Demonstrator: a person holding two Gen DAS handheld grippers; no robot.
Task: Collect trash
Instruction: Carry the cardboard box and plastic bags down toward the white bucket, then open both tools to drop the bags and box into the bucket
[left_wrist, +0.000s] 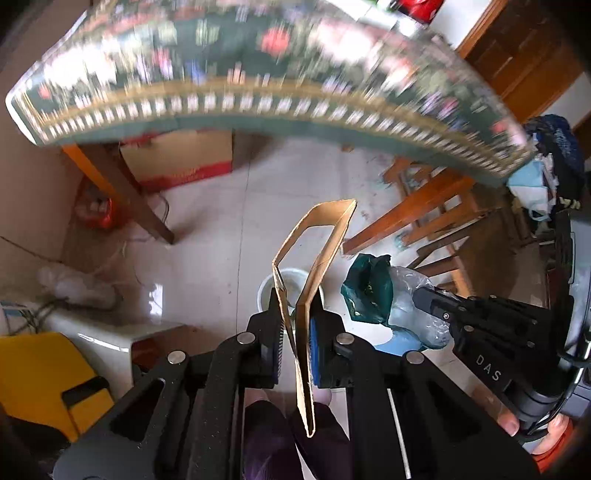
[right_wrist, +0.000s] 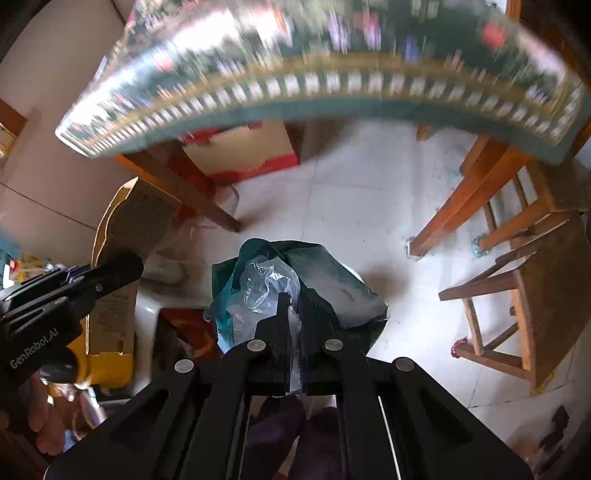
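The left gripper (left_wrist: 295, 325) is clamped on a flattened brown cardboard box (left_wrist: 314, 251), low in the centre of the left wrist view, above a white round bucket (left_wrist: 267, 291). The right gripper (right_wrist: 293, 314) pinches a crumpled clear plastic bag (right_wrist: 264, 284) wrapped in a dark green plastic bag (right_wrist: 332, 280) — bottom centre of its view. A blurred floral tablecloth (right_wrist: 332, 85) arcs across the top, a wooden chair (right_wrist: 517, 266) at right.

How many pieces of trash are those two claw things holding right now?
2 that I can tell. A flattened cardboard box is clamped in the left gripper; a bundle of green and clear plastic bags is clamped in the right gripper. More may be hidden inside the bundle.
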